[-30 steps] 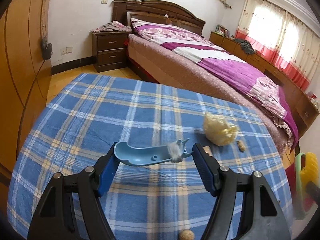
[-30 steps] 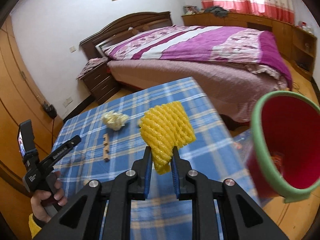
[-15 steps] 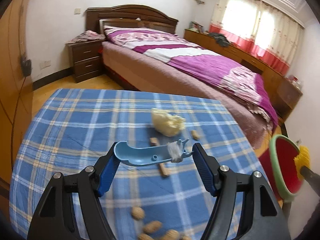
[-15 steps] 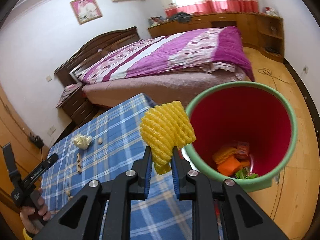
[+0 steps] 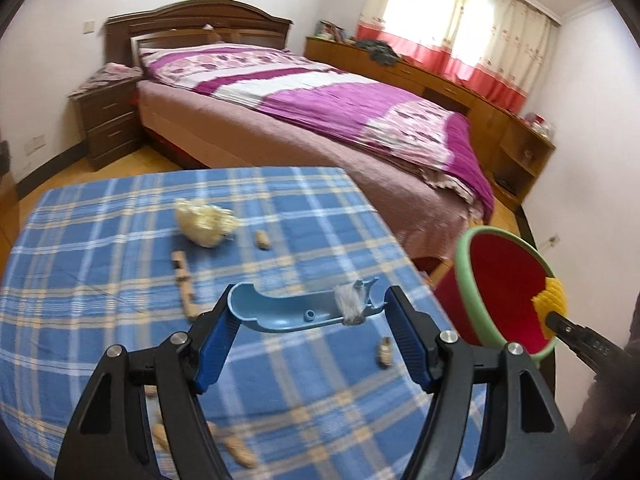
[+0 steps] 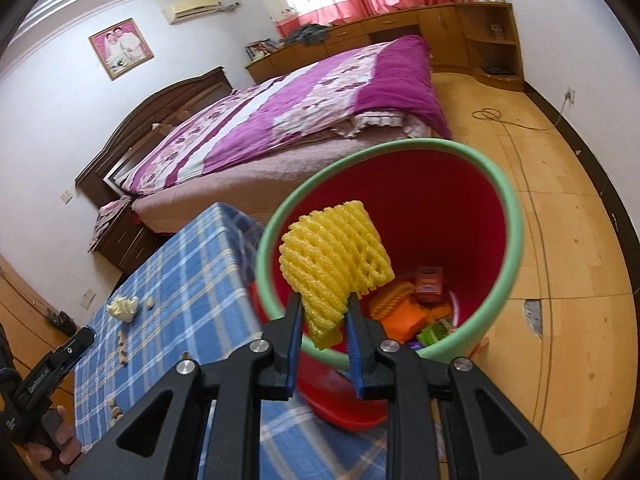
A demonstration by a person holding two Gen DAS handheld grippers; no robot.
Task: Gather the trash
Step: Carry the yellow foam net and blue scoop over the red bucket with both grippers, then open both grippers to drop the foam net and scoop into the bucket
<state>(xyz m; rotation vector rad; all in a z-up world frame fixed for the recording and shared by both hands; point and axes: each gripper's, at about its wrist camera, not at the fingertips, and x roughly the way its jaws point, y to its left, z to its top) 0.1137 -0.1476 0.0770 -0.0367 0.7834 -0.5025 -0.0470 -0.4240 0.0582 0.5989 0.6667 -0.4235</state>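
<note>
My right gripper (image 6: 323,308) is shut on a yellow foam fruit net (image 6: 334,261) and holds it over the mouth of the red bin with a green rim (image 6: 516,236); the bin holds orange and green wrappers. The net also shows in the left wrist view (image 5: 551,298) at the bin (image 5: 464,280). My left gripper (image 5: 308,314) is shut on a broken blue plastic piece (image 5: 288,312) with a grey fluff tuft, above the blue checked tablecloth (image 5: 100,240). A crumpled cream tissue (image 5: 204,222), a wooden clothespin (image 5: 184,280) and several peanuts (image 5: 385,353) lie on the cloth.
A bed with a purple cover (image 5: 320,104) stands behind the table, with a nightstand (image 5: 108,124) to its left. The bin sits off the table's right edge on the wooden floor (image 6: 560,200). A cable (image 6: 500,118) lies on the floor.
My right gripper has carried the foam net from over the table to above the bin. My left gripper, still holding the blue piece, has swung right, bringing the bin into view.
</note>
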